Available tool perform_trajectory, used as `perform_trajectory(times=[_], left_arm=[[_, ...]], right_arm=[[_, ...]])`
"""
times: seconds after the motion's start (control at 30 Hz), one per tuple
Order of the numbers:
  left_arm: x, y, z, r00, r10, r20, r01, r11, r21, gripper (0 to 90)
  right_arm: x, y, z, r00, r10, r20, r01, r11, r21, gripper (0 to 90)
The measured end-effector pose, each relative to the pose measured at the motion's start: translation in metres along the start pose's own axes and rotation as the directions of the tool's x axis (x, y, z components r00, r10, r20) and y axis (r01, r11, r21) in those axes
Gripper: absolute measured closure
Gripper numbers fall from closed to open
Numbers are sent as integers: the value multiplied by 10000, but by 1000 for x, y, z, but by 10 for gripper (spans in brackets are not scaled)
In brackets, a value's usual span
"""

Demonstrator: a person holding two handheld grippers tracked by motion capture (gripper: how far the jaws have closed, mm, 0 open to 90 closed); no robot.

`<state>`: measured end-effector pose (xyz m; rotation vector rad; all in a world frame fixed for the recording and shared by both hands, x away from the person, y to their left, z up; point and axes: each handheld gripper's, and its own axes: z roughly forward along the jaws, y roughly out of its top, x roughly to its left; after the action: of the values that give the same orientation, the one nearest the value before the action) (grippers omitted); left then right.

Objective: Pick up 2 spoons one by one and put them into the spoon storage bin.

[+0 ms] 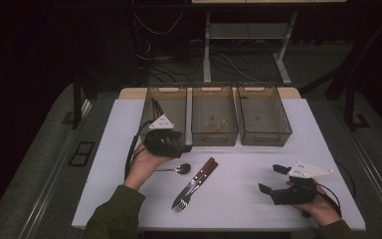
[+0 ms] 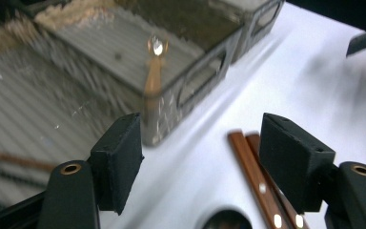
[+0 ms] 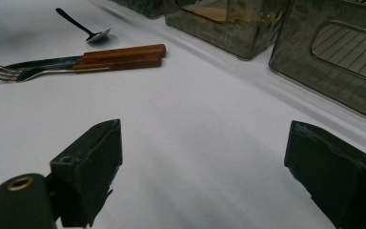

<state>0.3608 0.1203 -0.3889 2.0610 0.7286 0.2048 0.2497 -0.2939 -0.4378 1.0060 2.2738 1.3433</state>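
My left tongs (image 1: 186,147) hover released near the spoon (image 1: 176,169).

The spoon lies on the table (image 1: 238,194), long axis crosswise, bowl pointing right toward the knife (image 1: 202,172). My right tongs (image 1: 271,178) gape, empty.

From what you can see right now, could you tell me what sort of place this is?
Probably a lab or workshop set up for recording, not a kitchen. A white table stands in a dark room with loose cables on the floor behind it, and three clear bins are lined up beside a fork and a spoon.
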Motion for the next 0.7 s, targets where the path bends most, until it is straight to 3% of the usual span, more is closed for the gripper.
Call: perform_trajectory(times=[0.13,0.2,0.43,0.6,0.7], left_arm=[[0,-18,-2,9999,-39,96,36,9997,251,366],[1,-25,-2,10000,52,-54,-48,9980,626,400],[10,-45,-8,9990,45,-442,12,9917,1287,703],[16,-55,-7,9982,71,-593,54,9781,2078,851],[19,-60,-7,9981,130,-608,18,9713,2377,883]], right_arm=[[0,0,0,10000,47,10,-47,10000,40,127],[0,0,0,10000,22,20,-22,10000,11,127],[0,0,-1,10000,36,44,-36,10000,31,127],[1,0,-1,10000,28,41,-28,10000,20,127],[1,0,-1,10000,29,47,-30,10000,46,127]])
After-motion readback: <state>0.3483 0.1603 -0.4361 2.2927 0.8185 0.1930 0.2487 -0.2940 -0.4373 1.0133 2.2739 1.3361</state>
